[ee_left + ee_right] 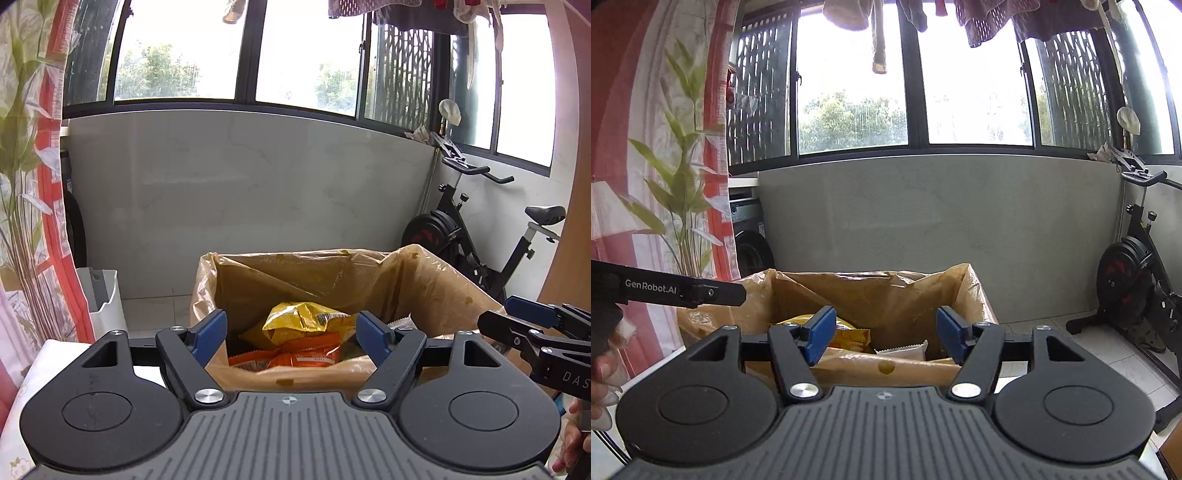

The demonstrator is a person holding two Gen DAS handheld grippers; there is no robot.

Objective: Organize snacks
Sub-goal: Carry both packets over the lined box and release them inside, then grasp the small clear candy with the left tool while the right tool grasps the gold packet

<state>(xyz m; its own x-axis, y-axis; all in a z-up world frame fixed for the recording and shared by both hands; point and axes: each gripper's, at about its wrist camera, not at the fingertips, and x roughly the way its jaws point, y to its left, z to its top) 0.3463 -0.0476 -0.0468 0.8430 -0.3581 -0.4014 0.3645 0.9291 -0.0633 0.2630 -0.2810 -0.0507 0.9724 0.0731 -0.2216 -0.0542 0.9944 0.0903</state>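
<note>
While both views look toward a window wall, each shows the same box of snacks from a slightly different side.

Left wrist view: the left gripper is spread wide with nothing between its blue pads. Just beyond it stands a cardboard box lined with a thin tan plastic bag. Inside lie a crumpled yellow snack packet resting on an orange snack packet. At the right edge the right gripper reaches in beside the box. An exercise bike stands behind on the right, and a white bin sits on the floor to the left.

Right wrist view: the right gripper is also wide apart and holds nothing. The box sits straight ahead, with a yellow packet and a white wrapper showing over the near rim. The left gripper's dark side enters from the left.

The packets look light, soft and crinkly, likely slippery foil that crushes easily. A gentle pinch on a sealed end or a raised fold should hold best, not the puffed middle.
</note>
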